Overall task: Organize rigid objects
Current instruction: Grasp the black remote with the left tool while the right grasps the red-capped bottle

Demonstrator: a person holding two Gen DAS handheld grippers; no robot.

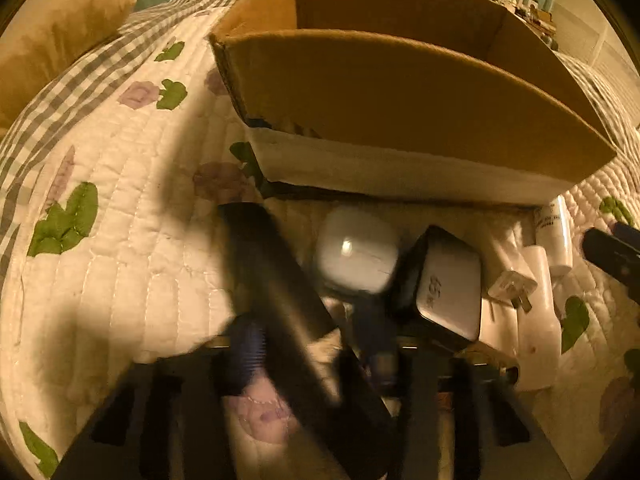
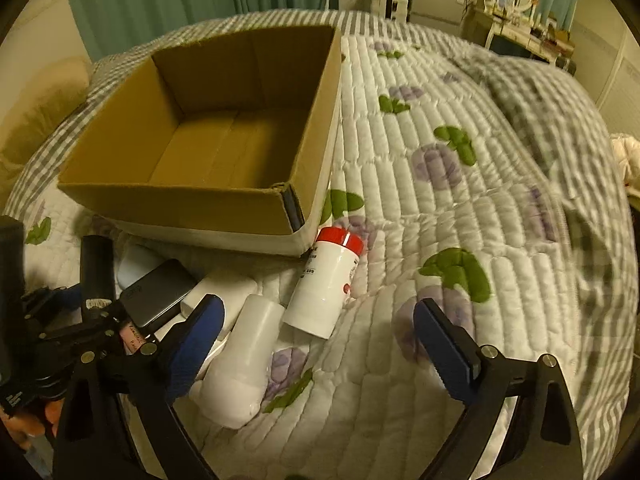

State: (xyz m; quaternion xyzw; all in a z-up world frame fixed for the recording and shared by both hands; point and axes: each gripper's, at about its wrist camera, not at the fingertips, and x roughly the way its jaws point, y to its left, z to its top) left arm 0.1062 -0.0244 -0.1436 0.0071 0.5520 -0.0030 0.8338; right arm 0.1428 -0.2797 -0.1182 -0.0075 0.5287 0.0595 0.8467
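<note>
Empty cardboard box [image 2: 224, 136] sits open on the quilt [image 2: 460, 208] at 11 o'clock in the right wrist view, and the rigid stuff is bunched along its near wall, prob so each drop is a short lift: red-capped bottle [image 2: 326, 284] and white bottle [image 2: 244, 364] lying down, dark charger block [image 1: 444, 280] and white case [image 1: 356, 256] nearer the left side. Right gripper [image 2: 316, 340] hangs over the quilt w/ jaws wide apart, holding nothing; left gripper [image 1: 320, 340] is low at 6 o'clock over the charger, a long dark bar [image 1: 280, 280] slanting between its fingers, but too blurred – can't tell if it's clamped
</note>
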